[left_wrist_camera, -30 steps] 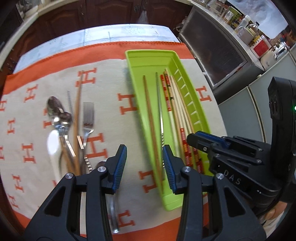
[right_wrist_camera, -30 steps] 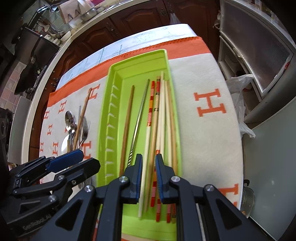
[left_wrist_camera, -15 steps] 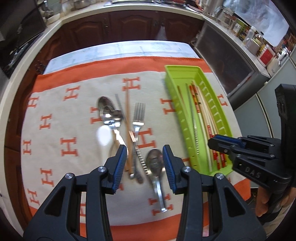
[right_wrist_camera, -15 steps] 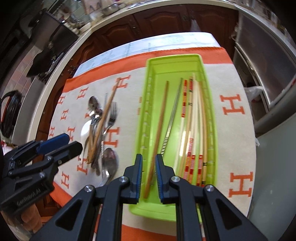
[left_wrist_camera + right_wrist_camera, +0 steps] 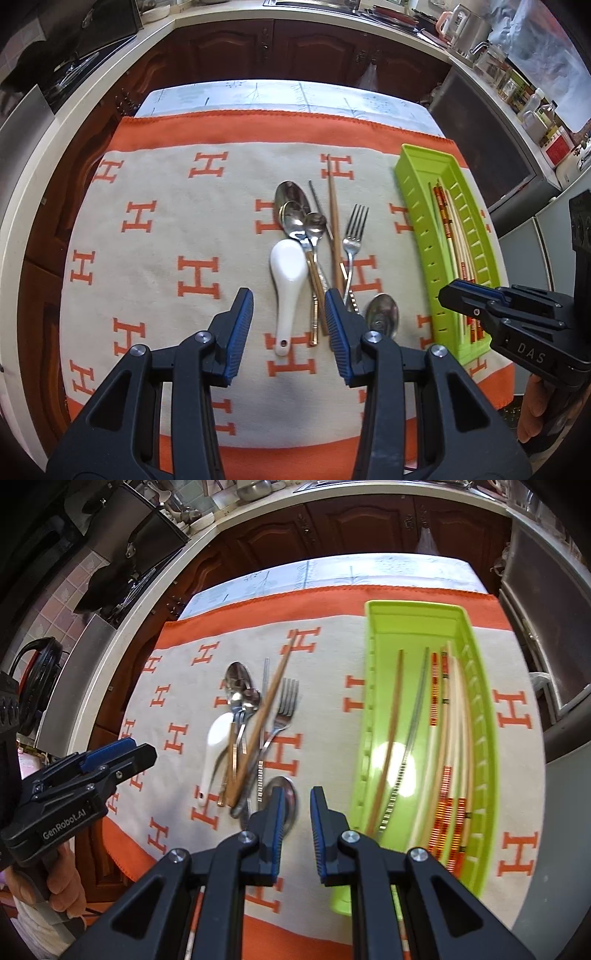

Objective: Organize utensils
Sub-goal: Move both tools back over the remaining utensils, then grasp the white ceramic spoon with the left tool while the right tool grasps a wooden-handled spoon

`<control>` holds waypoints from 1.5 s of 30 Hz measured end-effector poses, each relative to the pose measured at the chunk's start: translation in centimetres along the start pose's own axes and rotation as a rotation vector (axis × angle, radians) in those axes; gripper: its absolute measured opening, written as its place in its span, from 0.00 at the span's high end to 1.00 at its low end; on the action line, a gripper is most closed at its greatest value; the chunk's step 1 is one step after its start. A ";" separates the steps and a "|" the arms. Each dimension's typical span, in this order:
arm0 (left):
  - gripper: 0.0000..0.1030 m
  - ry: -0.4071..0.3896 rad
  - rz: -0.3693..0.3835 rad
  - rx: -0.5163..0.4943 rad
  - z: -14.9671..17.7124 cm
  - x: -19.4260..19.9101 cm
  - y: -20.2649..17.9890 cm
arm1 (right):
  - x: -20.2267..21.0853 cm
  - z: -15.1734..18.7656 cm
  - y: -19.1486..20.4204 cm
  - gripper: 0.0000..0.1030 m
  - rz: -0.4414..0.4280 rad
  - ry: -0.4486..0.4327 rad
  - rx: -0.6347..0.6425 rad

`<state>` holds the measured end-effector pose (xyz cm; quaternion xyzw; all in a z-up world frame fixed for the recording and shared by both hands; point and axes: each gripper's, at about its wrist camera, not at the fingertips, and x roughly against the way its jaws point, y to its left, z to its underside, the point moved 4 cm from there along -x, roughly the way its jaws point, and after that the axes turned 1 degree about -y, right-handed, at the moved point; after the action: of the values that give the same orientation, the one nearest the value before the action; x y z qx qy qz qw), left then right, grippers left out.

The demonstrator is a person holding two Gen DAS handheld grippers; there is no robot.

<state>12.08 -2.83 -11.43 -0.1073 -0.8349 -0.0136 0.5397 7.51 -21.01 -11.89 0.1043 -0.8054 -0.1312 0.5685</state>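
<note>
Dark wooden kitchen cabinets [image 5: 295, 48] ran along the back, above a table under a cream cloth [image 5: 177, 229] with orange H marks and an orange border. Held the left gripper [image 5: 289, 325] over the near middle of that cloth, jaws moderately apart, nothing between the blue pads. Just beyond its tips lay the loose pile: a white ceramic spoon [image 5: 287, 291] leftmost, bowl away from the camera; next to it metal spoons [image 5: 295, 214], bowls overlapping at the far end, handles running toward the camera. Further right, a brown chopstick [image 5: 334, 229] lying lengthwise over a thin metal one [image 5: 318, 206], then a fork [image 5: 354, 236], tines pointing away. Another metal spoon [image 5: 383, 315] sat just right of the left gripper's right finger. Well right of the pile stood the green tray [image 5: 413, 206], long side running away, holding chopsticks [image 5: 448, 236] laid lengthwise: one brown, one metal, several pale with red bands. Kept the right gripper [image 5: 297, 825] above the cloth between pile and tray, jaws narrowly parted, gripping nothing, in front of that same spoon's bowl in its own view.
</note>
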 end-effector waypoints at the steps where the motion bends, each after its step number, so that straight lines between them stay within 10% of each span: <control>1: 0.64 0.003 0.000 -0.003 0.0 -0.3 0.1 | -0.2 -0.1 0.3 0.86 -0.003 -0.001 -0.001; 20: 0.65 0.175 0.157 0.017 1.4 -10.4 2.2 | -5.9 -0.7 1.9 0.86 -0.054 0.048 -0.100; 45: 0.80 0.093 0.075 -0.026 0.7 -10.8 0.3 | -7.7 -0.2 1.4 0.86 -0.087 0.073 -0.127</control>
<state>15.80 -4.17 -21.48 -0.1448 -0.8040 -0.0093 0.5766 10.20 -17.25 -18.23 0.1075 -0.7690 -0.2028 0.5966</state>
